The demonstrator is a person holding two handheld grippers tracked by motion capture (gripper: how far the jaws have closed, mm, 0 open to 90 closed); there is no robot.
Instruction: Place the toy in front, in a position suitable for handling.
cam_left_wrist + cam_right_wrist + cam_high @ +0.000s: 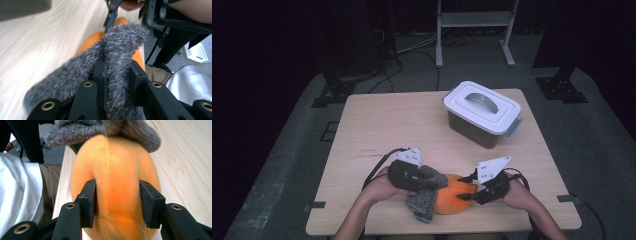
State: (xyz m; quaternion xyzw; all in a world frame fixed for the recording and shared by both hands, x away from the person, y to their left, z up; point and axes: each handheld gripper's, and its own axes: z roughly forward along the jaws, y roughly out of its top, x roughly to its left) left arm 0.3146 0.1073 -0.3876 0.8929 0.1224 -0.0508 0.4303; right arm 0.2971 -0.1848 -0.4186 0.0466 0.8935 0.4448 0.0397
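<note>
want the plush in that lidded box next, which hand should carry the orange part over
Right. Its tongs already squeeze the orange plush, and the white-lidded box sits on the right side of the table. The left tongs pinch the grey fuzzy fabric.

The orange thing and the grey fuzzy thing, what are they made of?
The orange toy looks like soft plush cloth: it has a sewn seam and dents where the right gripper squeezes it. The grey cloth looks like shaggy fleece or fake fur, pinched in the left gripper.
</note>
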